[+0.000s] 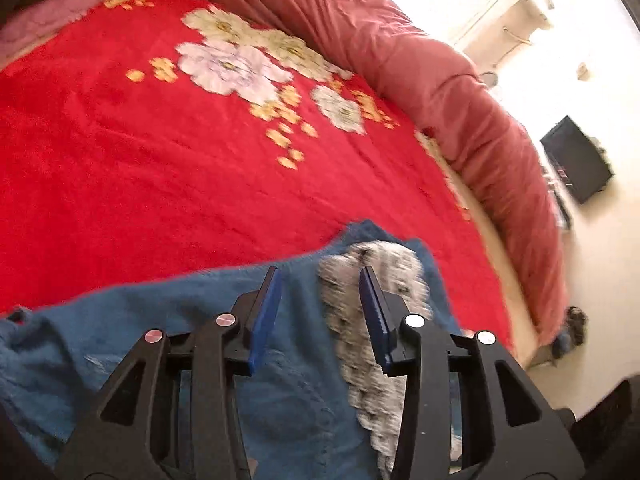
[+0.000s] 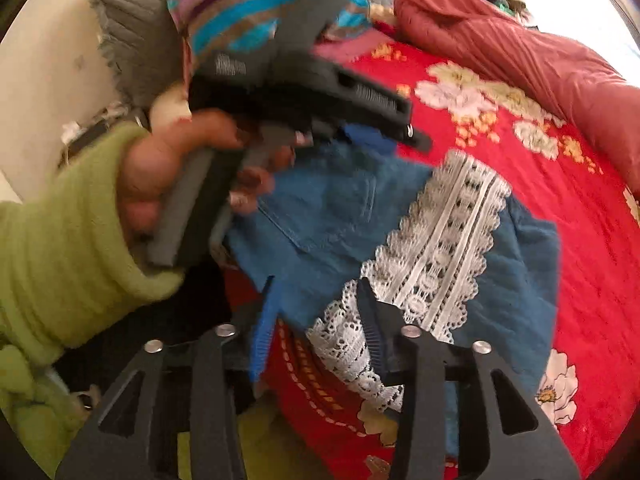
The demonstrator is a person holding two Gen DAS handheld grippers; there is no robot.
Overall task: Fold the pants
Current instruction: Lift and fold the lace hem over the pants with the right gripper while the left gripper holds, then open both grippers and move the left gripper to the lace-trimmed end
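The right gripper [image 2: 316,320] is seen with jaws apart, gripping nothing, poised over the near edge of the pants [image 2: 332,216]; the left gripper [image 1: 320,312] is likewise spread and empty above the blue cloth; the pants lie bunched at the near edge of the bed [image 1: 160,160], a lace strip [image 2: 440,248] running across them; the fabric is judged soft, light and limp, the lace liable to snag, so hold is better taken on the denim hem or waistband; ample open spread is noted beyond, bounded by the rolled quilt [image 1: 440,80] at the far side; pillows [image 2: 132,32] lie at the head.
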